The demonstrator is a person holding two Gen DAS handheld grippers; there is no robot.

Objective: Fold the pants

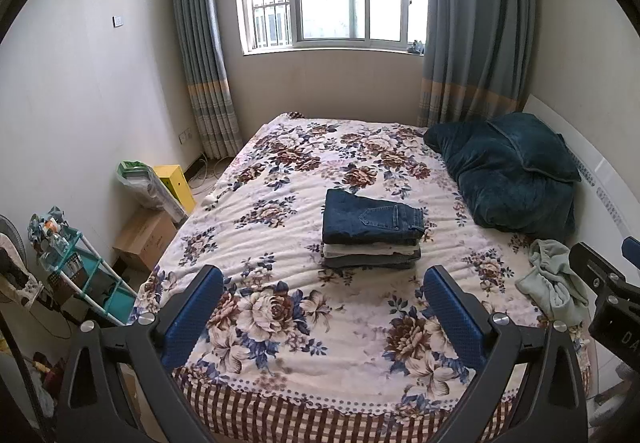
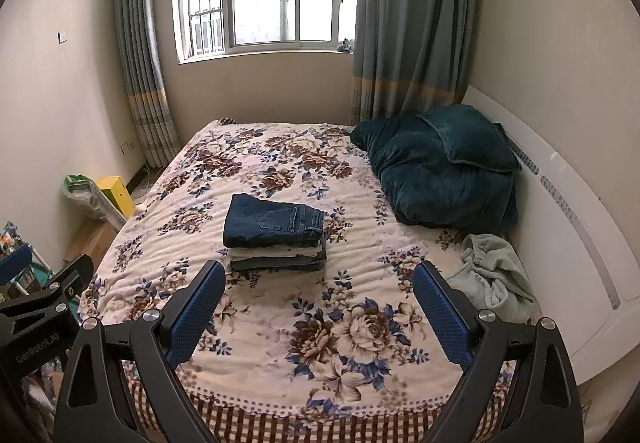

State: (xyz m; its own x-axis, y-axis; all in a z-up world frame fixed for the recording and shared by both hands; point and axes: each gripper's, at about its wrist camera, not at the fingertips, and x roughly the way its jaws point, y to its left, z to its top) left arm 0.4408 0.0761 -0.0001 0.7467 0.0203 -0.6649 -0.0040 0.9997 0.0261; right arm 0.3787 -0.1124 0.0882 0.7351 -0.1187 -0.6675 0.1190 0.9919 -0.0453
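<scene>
Left wrist view: the left gripper (image 1: 323, 317) hangs over the near end of the bed (image 1: 280, 355), its blue pads spread wide with nothing between them.
Right wrist view: the right gripper (image 2: 319, 311) is likewise spread apart and empty, low in the frame.
Folded stack: a pile of folded pants (image 1: 372, 229) sits mid-frame on the floral cover, dark jeans on top, a pale pair and a grey pair beneath; in the right view it lies left of centre (image 2: 275, 235).
Unfolded piece: a crumpled pale green garment (image 1: 554, 283) lies at the right edge of the frame, beside the dark teal bedding (image 1: 508, 171); in the right view it is at lower right (image 2: 494, 275). Whether it is a pair of pants cannot be told while it is bunched.
Handling, as a judgement: it looks soft, light and limp, likely to sag and drag on the plush cover; it will not hold a shape.
Where to grip: probably a hem or waistband edge, one gripper at each corner, so the cloth can be spread flat first.
Risk: pinching the bed cover along with the cloth.
</scene>
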